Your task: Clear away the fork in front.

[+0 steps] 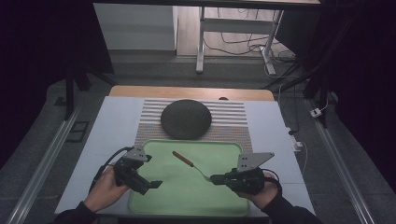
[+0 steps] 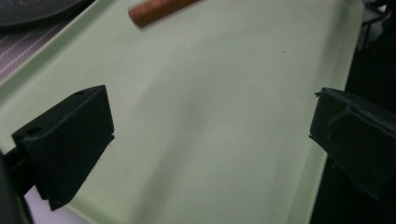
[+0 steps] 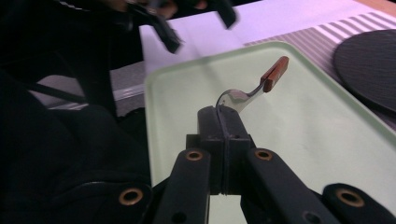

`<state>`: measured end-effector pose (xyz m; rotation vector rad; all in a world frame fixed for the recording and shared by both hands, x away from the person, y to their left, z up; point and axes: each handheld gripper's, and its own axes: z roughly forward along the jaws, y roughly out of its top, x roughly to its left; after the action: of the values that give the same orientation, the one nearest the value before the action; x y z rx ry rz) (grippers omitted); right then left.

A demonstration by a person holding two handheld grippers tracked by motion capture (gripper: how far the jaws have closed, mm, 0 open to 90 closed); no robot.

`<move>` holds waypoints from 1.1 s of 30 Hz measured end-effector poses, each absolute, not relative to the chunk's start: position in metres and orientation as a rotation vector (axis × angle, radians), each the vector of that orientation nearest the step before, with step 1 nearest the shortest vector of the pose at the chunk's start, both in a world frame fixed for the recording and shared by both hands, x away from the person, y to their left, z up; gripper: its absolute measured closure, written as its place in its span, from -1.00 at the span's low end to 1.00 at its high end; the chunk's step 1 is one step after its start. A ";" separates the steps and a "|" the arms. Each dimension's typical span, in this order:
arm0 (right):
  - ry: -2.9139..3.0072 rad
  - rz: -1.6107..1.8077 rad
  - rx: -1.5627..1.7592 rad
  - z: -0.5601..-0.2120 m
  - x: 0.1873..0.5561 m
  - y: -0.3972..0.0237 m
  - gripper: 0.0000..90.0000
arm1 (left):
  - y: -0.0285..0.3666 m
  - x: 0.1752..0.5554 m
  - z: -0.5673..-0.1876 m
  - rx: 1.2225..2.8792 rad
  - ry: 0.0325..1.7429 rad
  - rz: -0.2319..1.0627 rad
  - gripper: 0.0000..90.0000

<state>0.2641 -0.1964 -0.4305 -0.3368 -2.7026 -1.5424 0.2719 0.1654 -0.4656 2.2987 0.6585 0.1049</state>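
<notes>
- Black right gripper (image 1: 215,178): jaws pressed together on the metal head end of a spoon (image 1: 189,164); seen from the high view at the tray's right edge, borne by the right hand (image 1: 264,186). In the right gripper view the jaws (image 3: 223,122) are shut flat on the curved metal, with the rest of the utensil reaching out beyond them.
- Spoon: metal head (whether bowl or tines cannot be told), brown wooden handle (image 3: 274,73). It is held over the tray, the handle pointed toward the mat and plate; whether the handle end touches the tray cannot be told.
- Left gripper (image 1: 154,184): jaws spread wide, nothing between them; held in the left hand (image 1: 105,189) over the tray's left part. The handle tip (image 2: 156,11) is seen ahead of it in the left gripper view, well apart from either jaw.
- Tray (image 1: 154,205): pale green, shallow, rounded corners, nearest the person.
- Mat (image 1: 233,122): striped, just beyond the tray.
- Plate (image 1: 186,119): dark, round, laid on the mat.
- Step in hand, as judged: spoon gripped and carried by the right gripper, the left standing ready.
- Next move, as judged: either a handover, for which the open jaws must be brought around the wooden handle, or a placing beside the plate; a firm pinch is called for, since the thin metal could swivel.
</notes>
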 end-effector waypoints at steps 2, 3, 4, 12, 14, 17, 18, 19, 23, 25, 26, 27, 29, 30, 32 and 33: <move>-2.689 -1.540 -0.319 -0.431 0.262 -0.195 1.00 | 0.160 0.277 -0.465 2.310 0.630 0.108 -1.00; -2.680 -1.541 -0.308 -0.431 0.261 -0.194 1.00 | 0.157 0.280 -0.464 2.320 0.612 0.110 -1.00; -2.677 -1.540 -0.295 -0.430 0.261 -0.193 1.00 | 0.154 0.282 -0.464 2.330 0.589 0.113 -1.00; -2.637 -1.541 -0.182 -0.427 0.254 -0.186 1.00 | 0.129 0.294 -0.463 2.418 0.382 0.122 -0.93; -2.638 -1.528 -0.148 -0.427 0.253 -0.184 1.00 | 0.123 0.295 -0.463 2.440 0.326 0.125 -0.87; -2.637 -1.512 -0.110 -0.426 0.251 -0.183 1.00 | 0.117 0.294 -0.464 2.465 0.244 0.128 -0.69; -2.638 -1.507 -0.096 -0.426 0.251 -0.183 1.00 | 0.115 0.294 -0.465 2.474 0.220 0.118 -0.60; -2.636 -1.503 -0.082 -0.426 0.250 -0.183 1.00 | 0.114 0.294 -0.465 2.486 0.191 0.117 -0.53; -2.644 -1.473 -0.025 -0.427 0.249 -0.181 1.00 | 0.112 0.293 -0.464 2.501 0.104 0.086 -0.21; -2.650 -1.457 -0.009 -0.427 0.248 -0.180 1.00 | 0.110 0.292 -0.464 2.511 0.060 0.056 -0.06; -2.649 -1.452 -0.001 -0.427 0.249 -0.180 1.00 | 0.110 0.291 -0.464 2.515 0.034 0.049 0.02; -2.649 -1.444 0.006 -0.427 0.249 -0.180 1.00 | 0.109 0.291 -0.464 2.521 0.015 0.040 0.09; -2.651 -1.434 0.010 -0.428 0.249 -0.180 1.00 | 0.108 0.290 -0.465 2.527 -0.022 0.014 0.30; -2.648 -1.433 0.004 -0.428 0.249 -0.179 1.00 | 0.107 0.290 -0.465 2.532 -0.043 0.004 0.40; -2.649 -1.423 0.005 -0.429 0.249 -0.179 0.99 | 0.106 0.288 -0.466 2.539 -0.077 -0.007 0.52; -2.647 -1.419 0.007 -0.429 0.249 -0.179 1.00 | 0.106 0.288 -0.466 2.548 -0.106 -0.007 0.54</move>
<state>0.2491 -0.1791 -0.4293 0.0067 -2.6471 -1.4193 0.2879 0.1056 -0.4664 2.5476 -0.1059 -0.0074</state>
